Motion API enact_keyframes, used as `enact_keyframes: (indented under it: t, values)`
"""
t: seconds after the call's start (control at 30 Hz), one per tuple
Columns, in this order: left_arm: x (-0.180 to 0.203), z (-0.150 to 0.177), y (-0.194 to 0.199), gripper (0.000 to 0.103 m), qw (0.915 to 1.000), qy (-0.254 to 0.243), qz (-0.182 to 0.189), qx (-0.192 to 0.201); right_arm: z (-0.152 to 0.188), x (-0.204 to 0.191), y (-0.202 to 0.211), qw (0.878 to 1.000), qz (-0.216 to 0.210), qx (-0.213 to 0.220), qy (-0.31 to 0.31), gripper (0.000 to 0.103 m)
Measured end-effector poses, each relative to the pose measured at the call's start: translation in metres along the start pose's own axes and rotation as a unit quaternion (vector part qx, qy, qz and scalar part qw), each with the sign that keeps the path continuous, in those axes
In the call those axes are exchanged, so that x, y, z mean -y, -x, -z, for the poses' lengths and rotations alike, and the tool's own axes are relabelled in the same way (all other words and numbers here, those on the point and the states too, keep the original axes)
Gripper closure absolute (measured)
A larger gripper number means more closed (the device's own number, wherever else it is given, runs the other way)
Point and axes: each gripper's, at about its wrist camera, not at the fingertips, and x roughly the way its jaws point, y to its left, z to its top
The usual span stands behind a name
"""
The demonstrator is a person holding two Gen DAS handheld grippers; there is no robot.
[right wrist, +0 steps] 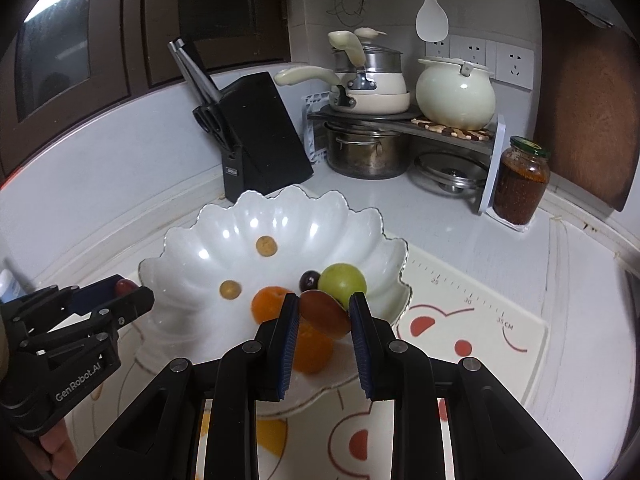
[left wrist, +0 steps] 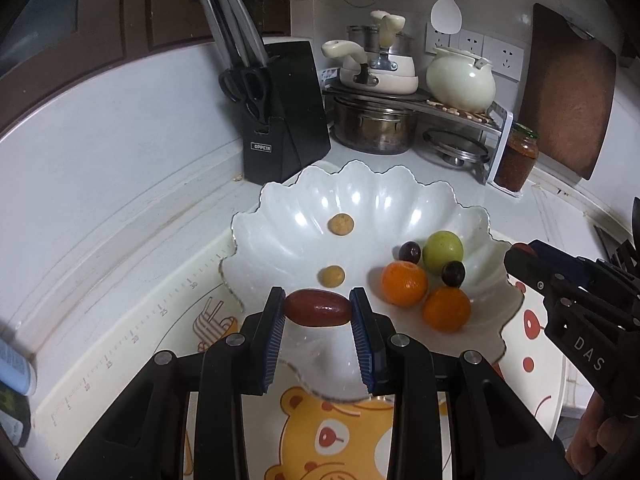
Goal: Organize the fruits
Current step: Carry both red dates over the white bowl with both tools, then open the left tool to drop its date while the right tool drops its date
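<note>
Both wrist views close, facing counter corner; left-side and right-side, sharing white bowl (left wrist: pixel 472 216) (right wrist: pixel 372 224).

White counter (right wrist: pixel 440 216), tiled wall (right wrist: pixel 312 8), dark cabinets (right wrist: pixel 160 20) overhead.

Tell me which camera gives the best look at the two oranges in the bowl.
The left wrist view. Both oranges lie unobstructed in the white bowl, right of the left gripper and its red date. In the right wrist view, the right gripper and its red fruit partly hide both.
</note>
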Motion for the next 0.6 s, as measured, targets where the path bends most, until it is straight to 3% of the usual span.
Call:
enact_keyframes:
  t: [0.6]
  values:
    - [-0.006,-0.012,-0.037,0.070,0.9998,0.008,0.005,-0.020,-0.011,0.003,-0.036,1.000,-0.003,-0.022,0.004,0.076]
